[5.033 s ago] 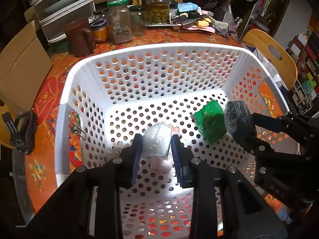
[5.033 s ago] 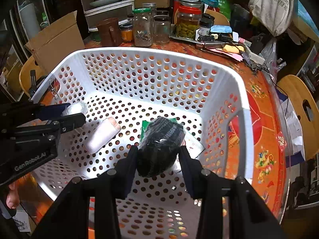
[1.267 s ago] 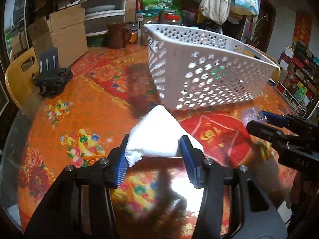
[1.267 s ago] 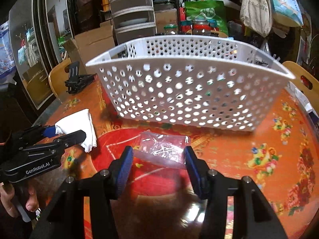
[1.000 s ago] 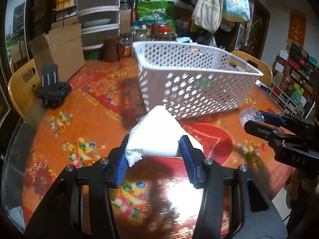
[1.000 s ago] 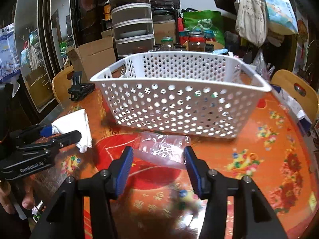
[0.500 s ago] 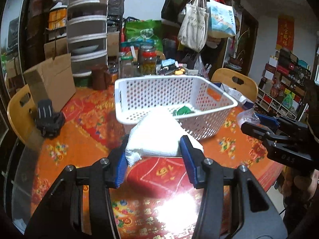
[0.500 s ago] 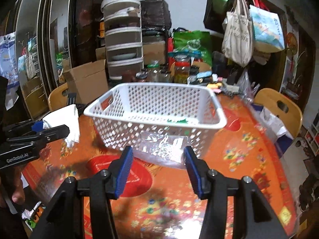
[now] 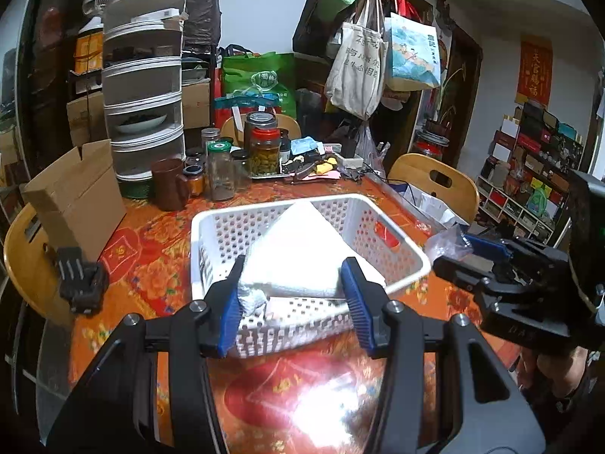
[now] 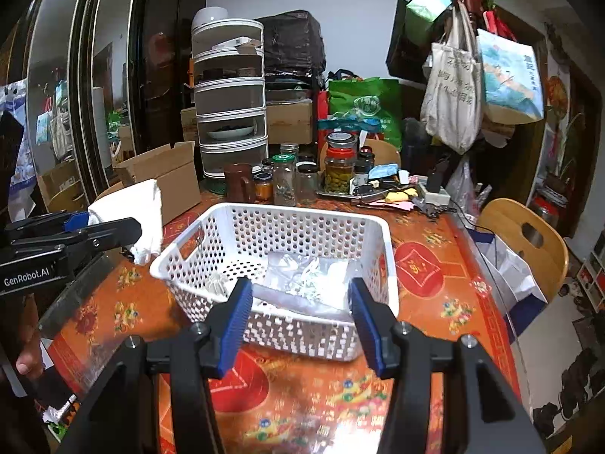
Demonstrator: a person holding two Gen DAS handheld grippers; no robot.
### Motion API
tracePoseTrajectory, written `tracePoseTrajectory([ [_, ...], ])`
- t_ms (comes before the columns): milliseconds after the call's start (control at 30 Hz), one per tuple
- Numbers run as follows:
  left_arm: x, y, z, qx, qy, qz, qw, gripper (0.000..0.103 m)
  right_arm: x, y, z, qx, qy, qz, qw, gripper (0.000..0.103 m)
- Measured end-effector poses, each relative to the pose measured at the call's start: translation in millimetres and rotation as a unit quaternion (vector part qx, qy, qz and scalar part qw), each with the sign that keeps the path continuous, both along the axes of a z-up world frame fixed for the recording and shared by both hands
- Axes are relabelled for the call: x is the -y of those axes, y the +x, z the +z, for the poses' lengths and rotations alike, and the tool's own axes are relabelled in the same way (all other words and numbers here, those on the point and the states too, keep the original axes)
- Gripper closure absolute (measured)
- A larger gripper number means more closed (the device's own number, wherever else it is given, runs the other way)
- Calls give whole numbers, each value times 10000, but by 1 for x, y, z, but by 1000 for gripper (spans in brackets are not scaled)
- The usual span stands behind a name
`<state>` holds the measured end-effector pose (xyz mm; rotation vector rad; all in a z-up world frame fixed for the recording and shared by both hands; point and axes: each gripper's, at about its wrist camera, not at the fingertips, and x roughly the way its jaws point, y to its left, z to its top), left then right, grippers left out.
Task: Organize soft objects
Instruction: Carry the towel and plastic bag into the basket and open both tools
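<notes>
Left gripper (image 9: pixel 291 295), lower centre of the left wrist view, clamped on a folded white cloth (image 9: pixel 298 257) that masks much of the white perforated basket (image 9: pixel 393 242) behind it. Right gripper (image 10: pixel 298 317), lower centre of the right wrist view, closed on a crinkled clear plastic bag (image 10: pixel 306 283). Both loads hang raised over the orange patterned tablecloth (image 10: pixel 419 265) on the near side of the basket (height presumably chosen to clear the rim). A pale ridged object (image 10: pixel 217 283) lies on the basket floor; the rest is hidden. Jars (image 10: pixel 336 166) crowd the upper centre, well apart from the basket. Likely step: carrying both soft items in for release.
</notes>
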<state>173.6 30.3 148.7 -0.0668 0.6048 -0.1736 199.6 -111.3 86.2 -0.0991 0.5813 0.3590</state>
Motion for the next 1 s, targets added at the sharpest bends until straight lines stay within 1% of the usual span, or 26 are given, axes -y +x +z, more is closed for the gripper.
tracePoseTrajectory([
  [133,0,52,3,-392,-104,105,9991,56,-3,41,6,-249,-8,65,9997,51],
  [233,-2,91,-11,-777,-159,168,9967,56,-10,73,-2,-515,-205,65,9984,51],
  [300,-1,117,-26,-1091,-181,214,9936,56,-15,95,-16,-829,-285,78,9961,51],
  [400,0,146,-51,-1456,-92,294,9889,56,-22,125,-45,-1360,-430,137,9897,51],
  [467,3,162,-70,-1737,-33,333,9842,56,-27,138,-60,-1556,-576,120,9861,51],
  [533,6,172,-86,-1860,68,382,9818,56,-29,146,-71,-1686,-677,132,9833,51],
  [600,6,180,-97,-1950,189,438,9796,56,-31,153,-80,-1816,-722,168,9806,51],
  [667,4,188,-107,-2056,199,460,9774,56,-33,158,-86,-1917,-785,200,9781,51],
  [700,4,191,-112,-2113,267,491,9758,56,-33,161,-89,-1969,-792,209,9770,51],
  [900,4,198,-133,-2272,366,519,9718,56,-39,162,-94,-2006,-821,357,9756,50],
  [967,5,199,-137,-2315,370,490,9709,55,-40,161,-95,-1999,-831,371,9756,49],
  [1000,5,200,-140,-2333,371,487,9705,54,-41,160,-95,-1998,-829,381,9756,47],
])
